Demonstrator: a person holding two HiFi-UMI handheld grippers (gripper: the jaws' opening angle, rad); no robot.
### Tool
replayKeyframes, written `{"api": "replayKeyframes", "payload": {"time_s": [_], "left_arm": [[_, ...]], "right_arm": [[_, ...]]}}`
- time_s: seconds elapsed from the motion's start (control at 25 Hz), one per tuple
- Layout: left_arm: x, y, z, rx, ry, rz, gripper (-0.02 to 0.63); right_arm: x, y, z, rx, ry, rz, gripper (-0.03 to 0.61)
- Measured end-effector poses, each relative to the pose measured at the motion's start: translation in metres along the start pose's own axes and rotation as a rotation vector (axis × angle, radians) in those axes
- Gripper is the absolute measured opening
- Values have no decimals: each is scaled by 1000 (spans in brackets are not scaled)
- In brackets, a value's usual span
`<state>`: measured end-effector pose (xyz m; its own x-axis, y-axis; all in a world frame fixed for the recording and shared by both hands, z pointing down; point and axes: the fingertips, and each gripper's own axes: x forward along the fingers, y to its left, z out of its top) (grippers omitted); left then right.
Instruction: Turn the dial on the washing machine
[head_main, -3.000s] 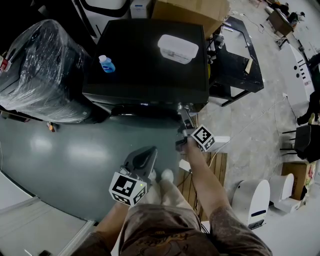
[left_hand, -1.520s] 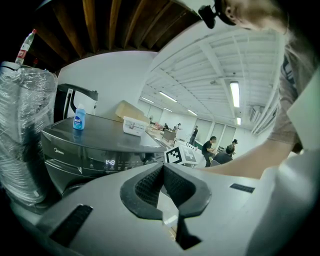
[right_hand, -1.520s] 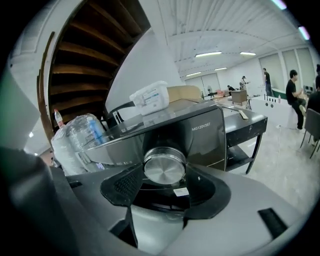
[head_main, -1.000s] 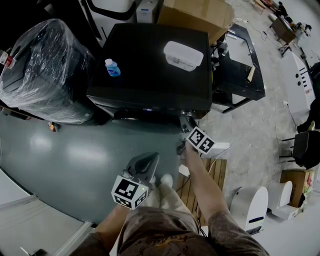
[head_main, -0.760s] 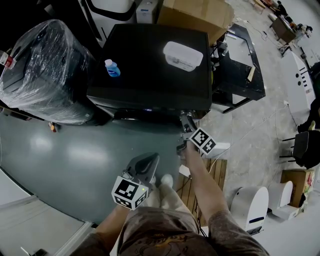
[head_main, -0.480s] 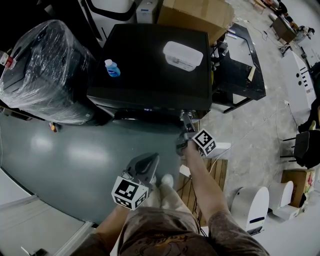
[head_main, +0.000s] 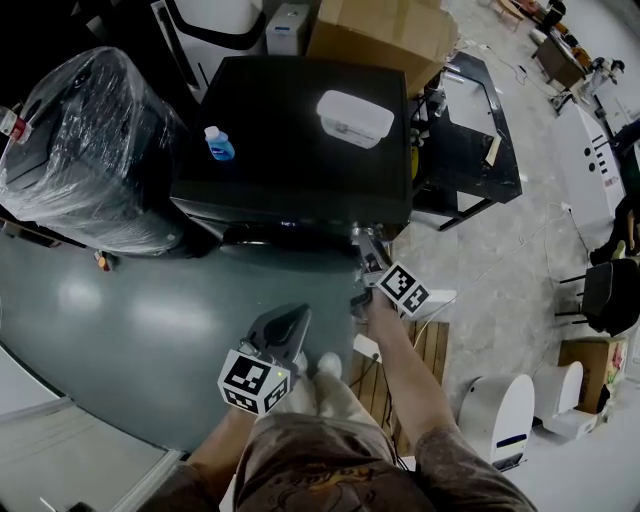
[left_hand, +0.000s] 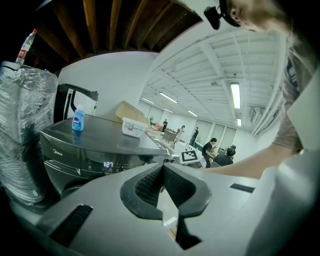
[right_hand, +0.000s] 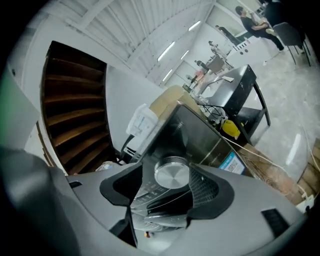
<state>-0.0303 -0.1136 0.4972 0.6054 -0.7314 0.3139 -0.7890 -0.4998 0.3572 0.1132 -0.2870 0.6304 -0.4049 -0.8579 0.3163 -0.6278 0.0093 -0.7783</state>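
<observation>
Dial (right_hand: 172, 172) | pinched dead ahead by right hand-held gripper (right_hand: 167, 176), axis along its jaws | left hand-held gripper (left_hand: 162, 169) pressed together, empty, farther off

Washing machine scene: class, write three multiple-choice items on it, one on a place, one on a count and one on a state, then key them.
1. Where is the round silver dial?
A. on the floor
B. between the right gripper's jaws
C. on the machine's top

2. How many things lie on the black washing machine's top?
A. one
B. two
C. four

3. How do the left gripper's jaws stand?
A. wide apart
B. shut on a bottle
C. together, empty

Key:
1. B, the right gripper view shows the dial between the jaws.
2. B, only a small blue bottle and a white rectangular plastic box lie there.
3. C, they meet with nothing between them.
</observation>
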Motion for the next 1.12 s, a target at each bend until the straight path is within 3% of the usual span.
{"api": "replayKeyframes", "payload": {"time_s": [0.52, 0.84, 1.12], "left_arm": [[-14, -23, 72, 81, -82, -63, -8], [-32, -39, 97, 115, -98, -111, -8], [-53, -44, 94, 100, -109, -79, -8]], "right_arm": [[-95, 134, 56, -419, 2, 228, 262], [-180, 184, 45, -566, 19, 314, 262], [-236, 207, 25, -706, 21, 353, 262]]}}
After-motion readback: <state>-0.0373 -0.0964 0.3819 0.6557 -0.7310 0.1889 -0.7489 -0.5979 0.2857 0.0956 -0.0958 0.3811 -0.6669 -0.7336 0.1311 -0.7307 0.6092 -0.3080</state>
